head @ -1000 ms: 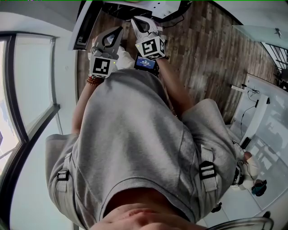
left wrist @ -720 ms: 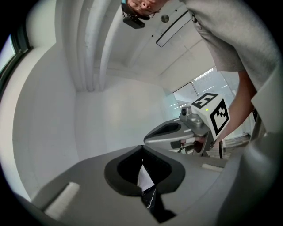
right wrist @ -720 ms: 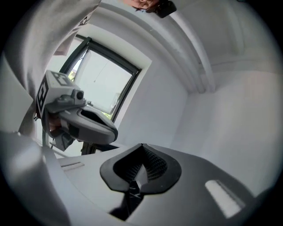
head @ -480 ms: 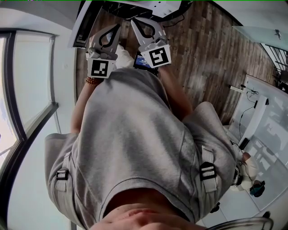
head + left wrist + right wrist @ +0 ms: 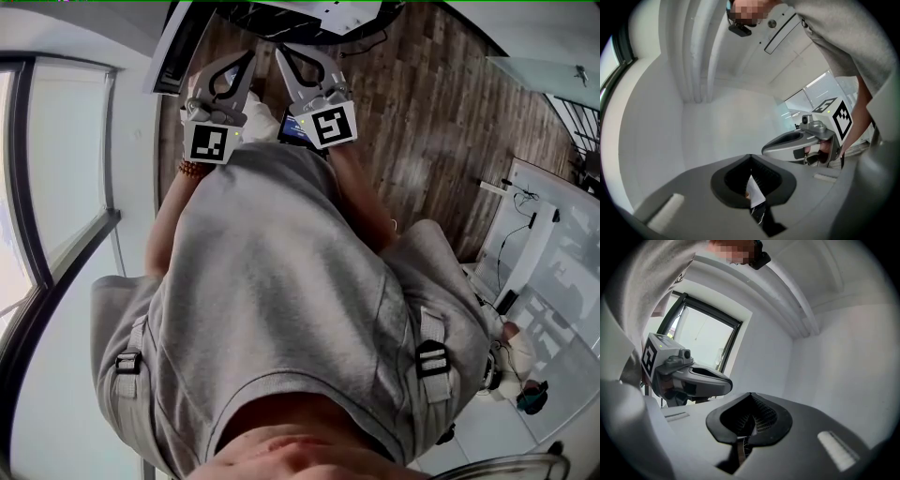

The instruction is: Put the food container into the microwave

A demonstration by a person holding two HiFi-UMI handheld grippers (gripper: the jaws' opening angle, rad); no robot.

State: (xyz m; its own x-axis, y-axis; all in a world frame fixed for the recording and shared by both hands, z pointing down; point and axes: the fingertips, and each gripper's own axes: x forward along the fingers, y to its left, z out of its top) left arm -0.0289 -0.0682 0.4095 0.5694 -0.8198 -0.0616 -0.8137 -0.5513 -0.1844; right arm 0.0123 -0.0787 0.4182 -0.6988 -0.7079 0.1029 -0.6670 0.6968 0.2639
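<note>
Left tool (image 5: 250,56): upper middle of the head view, pointing towards the top edge. In the left gripper view its jaws meet at the tips, with only an empty loop behind them. Nothing is held.
Right tool (image 5: 280,51): just beside the left tool, on its right, pointing the same way. In the right gripper view its jaws are together at the tips, with nothing gripped.
Tool spacing: close side by side, tips near each other but apart.
Marker cubes: one on the left tool (image 5: 208,142), one on the right tool (image 5: 328,125), both facing the head camera.
Food container: cannot be made out in any view.
Person: grey shirt (image 5: 281,300) fills the centre of the head view; bead bracelet (image 5: 192,170) on the left wrist.
Surroundings: wooden floor (image 5: 441,103) upper right, window (image 5: 56,187) at the left edge, white unit with cables (image 5: 309,14) at the top edge.
</note>
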